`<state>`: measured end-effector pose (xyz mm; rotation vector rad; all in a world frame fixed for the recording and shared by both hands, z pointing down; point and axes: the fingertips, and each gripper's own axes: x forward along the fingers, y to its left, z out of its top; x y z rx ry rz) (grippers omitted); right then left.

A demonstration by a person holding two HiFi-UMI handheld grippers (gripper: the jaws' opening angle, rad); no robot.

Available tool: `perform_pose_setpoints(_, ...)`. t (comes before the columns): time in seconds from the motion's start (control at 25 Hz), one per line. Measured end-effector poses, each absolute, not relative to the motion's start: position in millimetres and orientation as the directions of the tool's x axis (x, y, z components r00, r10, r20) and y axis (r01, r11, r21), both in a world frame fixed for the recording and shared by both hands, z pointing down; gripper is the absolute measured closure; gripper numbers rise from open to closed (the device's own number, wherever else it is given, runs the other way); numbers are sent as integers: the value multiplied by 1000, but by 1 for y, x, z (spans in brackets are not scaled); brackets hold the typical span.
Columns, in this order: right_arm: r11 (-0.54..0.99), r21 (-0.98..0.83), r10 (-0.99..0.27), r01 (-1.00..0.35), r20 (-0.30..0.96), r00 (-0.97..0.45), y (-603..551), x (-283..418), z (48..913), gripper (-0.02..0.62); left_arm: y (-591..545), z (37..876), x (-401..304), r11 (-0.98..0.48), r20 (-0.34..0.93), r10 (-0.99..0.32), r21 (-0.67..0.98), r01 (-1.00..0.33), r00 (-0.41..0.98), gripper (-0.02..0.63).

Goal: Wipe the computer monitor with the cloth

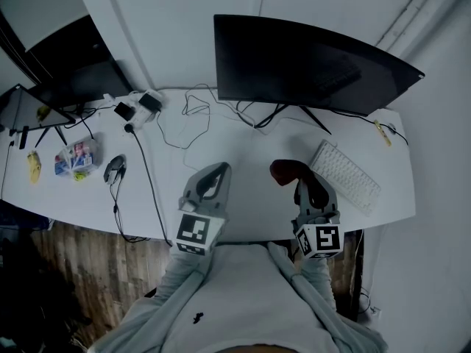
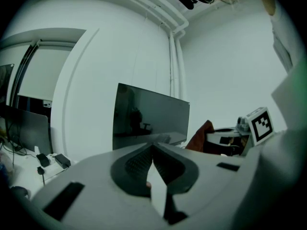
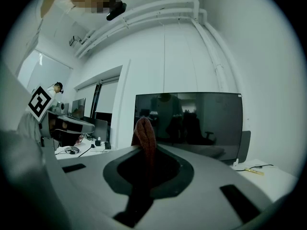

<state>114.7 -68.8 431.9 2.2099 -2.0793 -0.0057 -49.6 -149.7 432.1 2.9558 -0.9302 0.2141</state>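
A wide dark monitor (image 1: 309,65) stands at the back of the white desk (image 1: 243,160), its screen off. It also fills the middle of the left gripper view (image 2: 148,121) and the right gripper view (image 3: 192,121). My right gripper (image 1: 300,179) is shut on a dark red cloth (image 1: 285,170), which sticks up between the jaws (image 3: 144,138). The cloth hangs short of the screen, above the desk. My left gripper (image 1: 218,170) is shut with nothing in it (image 2: 152,147), level with the right one.
A white keyboard (image 1: 346,175) lies right of the cloth. Cables (image 1: 195,112) and a power strip (image 1: 140,105) sit behind the left gripper. A headset (image 1: 114,169), a snack packet (image 1: 75,158) and a second dark monitor (image 1: 73,65) are at the left.
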Motion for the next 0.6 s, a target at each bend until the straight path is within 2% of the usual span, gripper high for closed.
perform_pose_setpoints(0.6,-112,81,-990,-990,81,119,-57,114,433,561,-151,435,-59,-828,144,-556,-9,-561,818,584)
